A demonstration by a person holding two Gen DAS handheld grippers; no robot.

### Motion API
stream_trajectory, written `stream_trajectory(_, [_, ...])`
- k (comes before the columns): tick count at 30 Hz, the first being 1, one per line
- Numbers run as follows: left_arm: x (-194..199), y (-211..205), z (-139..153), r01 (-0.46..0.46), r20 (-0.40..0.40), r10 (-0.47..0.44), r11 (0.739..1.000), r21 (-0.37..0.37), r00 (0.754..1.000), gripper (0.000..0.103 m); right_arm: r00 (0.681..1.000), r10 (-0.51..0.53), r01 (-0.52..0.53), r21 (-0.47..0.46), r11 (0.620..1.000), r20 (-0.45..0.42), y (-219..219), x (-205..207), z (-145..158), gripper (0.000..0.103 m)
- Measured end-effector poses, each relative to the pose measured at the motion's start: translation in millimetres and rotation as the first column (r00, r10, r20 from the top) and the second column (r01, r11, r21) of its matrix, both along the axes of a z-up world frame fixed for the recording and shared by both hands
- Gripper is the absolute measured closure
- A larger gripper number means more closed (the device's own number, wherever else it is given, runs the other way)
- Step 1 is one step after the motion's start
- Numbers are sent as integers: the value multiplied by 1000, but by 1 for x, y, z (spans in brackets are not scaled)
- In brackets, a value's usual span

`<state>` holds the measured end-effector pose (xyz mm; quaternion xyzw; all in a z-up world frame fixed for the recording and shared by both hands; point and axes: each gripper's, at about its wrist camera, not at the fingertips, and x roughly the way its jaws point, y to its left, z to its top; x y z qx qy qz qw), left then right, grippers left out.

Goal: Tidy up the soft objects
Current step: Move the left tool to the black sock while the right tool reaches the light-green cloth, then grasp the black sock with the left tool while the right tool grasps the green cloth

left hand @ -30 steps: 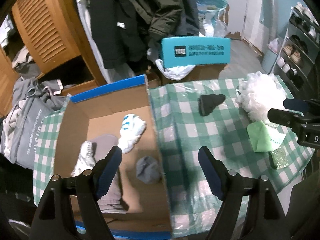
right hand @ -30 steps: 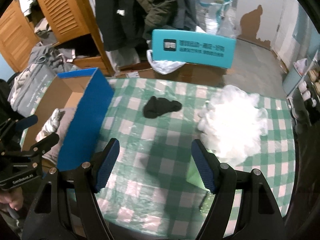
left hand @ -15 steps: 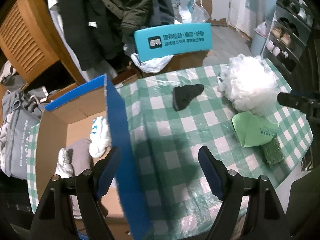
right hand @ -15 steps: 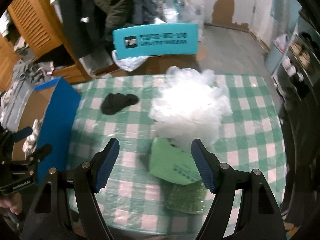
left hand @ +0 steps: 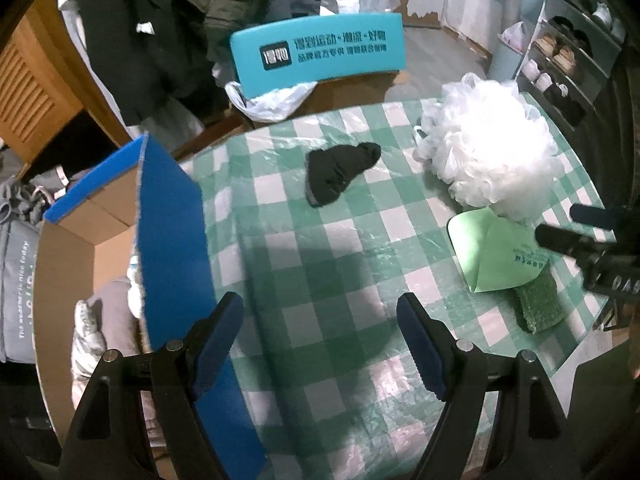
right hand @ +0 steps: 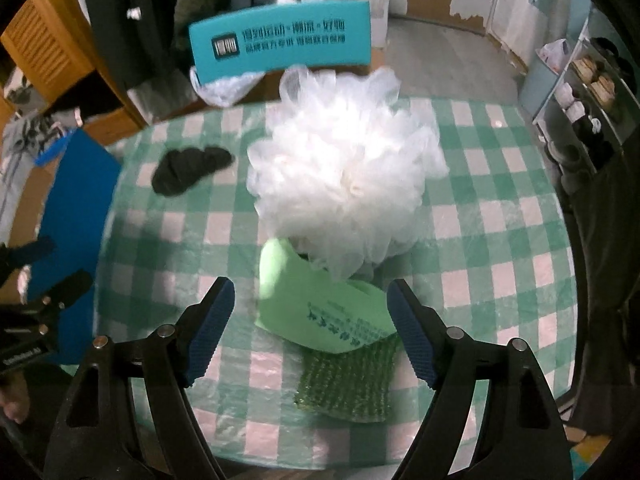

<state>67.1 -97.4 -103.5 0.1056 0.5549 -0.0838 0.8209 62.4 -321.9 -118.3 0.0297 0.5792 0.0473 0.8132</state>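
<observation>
Desk (left hand: 328, 240) under green-checked cloth, one cardboard box (left hand: 168, 208) with blue sides at its left edge. I count four loose items: one white mesh puff (right hand: 344, 168), one green pouch (right hand: 316, 312), one green scrubber (right hand: 348, 384), one black sock (left hand: 340, 172). My right tongs (right hand: 310, 328) have just been opening; pouch lies between them, untouched, scrubber touching it, puff just beyond. My left tongs (left hand: 320, 344) gape over bare cloth, sock well ahead. Coats, shoe rack behind.

Green scrubber (right hand: 348, 376) partly under pouch (right hand: 320, 312)
</observation>
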Motion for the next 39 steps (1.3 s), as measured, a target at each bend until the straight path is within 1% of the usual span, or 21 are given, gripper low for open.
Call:
stream_trajectory(5, [7, -8, -16, 8, -31, -7, 1000, 21, 999, 23, 998, 30, -32, -36, 999, -57, 9, 0, -28, 24])
stream_trajectory(8, [12, -9, -25, 1, -57, 0, 1000, 18, 998, 23, 997, 39, -43, -53, 998, -73, 13, 2, -38, 24])
stream_trajectory(13, [17, -10, -34, -6, -80, 7, 1000, 15, 997, 23, 995, 75, -82, -103, 991, -63, 22, 5, -48, 24])
stream_trajectory(19, [21, -9, -41, -12, -91, 13, 1000, 17, 996, 23, 991, 119, -126, -138, 982, -57, 35, 11, -57, 24])
stream_trajectory(21, [23, -7, -43, -16, -97, 17, 1000, 13, 995, 23, 989, 136, -144, -152, 978, -63, 39, 12, -62, 29])
stream_trajectory(23, [25, -7, -46, -19, -103, 20, 1000, 11, 995, 23, 985, 153, -163, -160, 974, -76, 41, 14, -67, 38])
stream_trajectory(24, [26, -6, -47, -20, -106, 21, 1000, 10, 994, 23, 983, 163, -175, -166, 971, -84, 43, 14, -69, 41])
stream_trajectory(26, [28, -6, -50, -22, -113, 23, 1000, 9, 993, 23, 981, 170, -184, -171, 968, -95, 44, 14, -74, 60])
stream_trajectory(27, [29, -6, -51, -23, -114, 24, 1000, 9, 993, 23, 980, 171, -187, -172, 967, -100, 44, 14, -76, 65])
stream_trajectory(28, [30, -7, -52, -22, -116, 23, 1000, 8, 993, 23, 980, 171, -187, -173, 967, -102, 44, 14, -77, 78])
stream_trajectory(29, [31, -7, -52, -22, -115, 23, 1000, 8, 993, 23, 980, 170, -185, -172, 968, -101, 44, 14, -78, 86])
stream_trajectory(31, [33, -8, -52, -24, -112, 24, 1000, 4, 993, 23, 983, 162, -174, -149, 973, -89, 42, 14, -74, 92])
stream_trajectory(32, [34, -8, -52, -25, -110, 25, 1000, -1, 994, 23, 984, 160, -169, -114, 979, -82, 40, 14, -70, 93])
stream_trajectory(39, [50, -10, -53, -27, -100, 25, 999, -24, 995, 23, 991, 126, -125, 26, 992, -44, 29, 20, -52, 94])
